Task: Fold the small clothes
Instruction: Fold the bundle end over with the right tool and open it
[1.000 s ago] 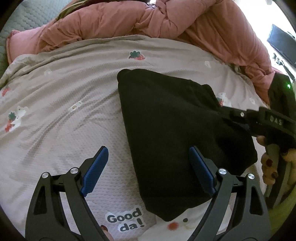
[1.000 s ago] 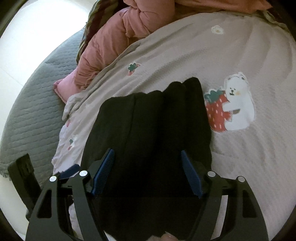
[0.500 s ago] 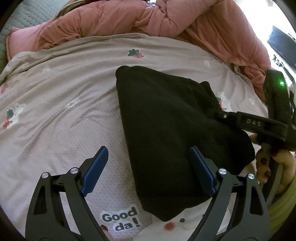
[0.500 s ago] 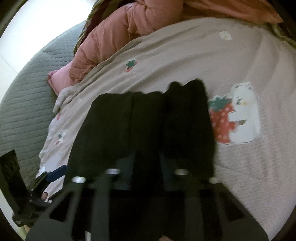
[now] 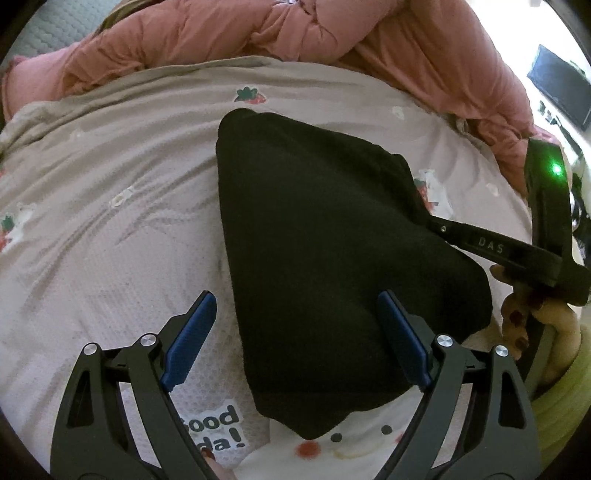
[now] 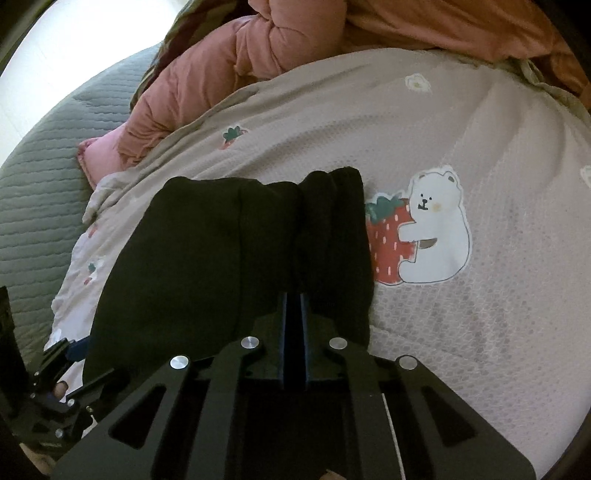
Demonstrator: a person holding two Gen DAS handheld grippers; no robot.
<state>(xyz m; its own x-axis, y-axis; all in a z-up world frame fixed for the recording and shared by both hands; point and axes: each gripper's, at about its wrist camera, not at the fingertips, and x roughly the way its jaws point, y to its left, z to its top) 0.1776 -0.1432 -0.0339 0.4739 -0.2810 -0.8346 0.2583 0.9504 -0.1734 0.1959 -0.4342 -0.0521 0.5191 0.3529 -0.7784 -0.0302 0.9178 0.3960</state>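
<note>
A black folded garment [image 5: 325, 251] lies on a beige printed blanket [image 5: 110, 206]. My left gripper [image 5: 295, 332] is open, its blue pads straddling the garment's near left edge, just above it. My right gripper [image 6: 294, 306] is shut on the garment's near edge [image 6: 258, 251]; the cloth bunches into ridges ahead of the pads. In the left wrist view the right gripper comes in from the right and its tip is hidden in the black cloth [image 5: 436, 225].
A pink quilt [image 5: 295, 33] is heaped along the blanket's far side. A grey-green quilted mattress [image 6: 40, 177] lies to the left. A bear-and-strawberry print [image 6: 421, 236] sits right of the garment. A dark screen [image 5: 561, 88] stands far right.
My right gripper has closed from wide open onto the garment's edge. My left gripper stayed open and hardly moved.
</note>
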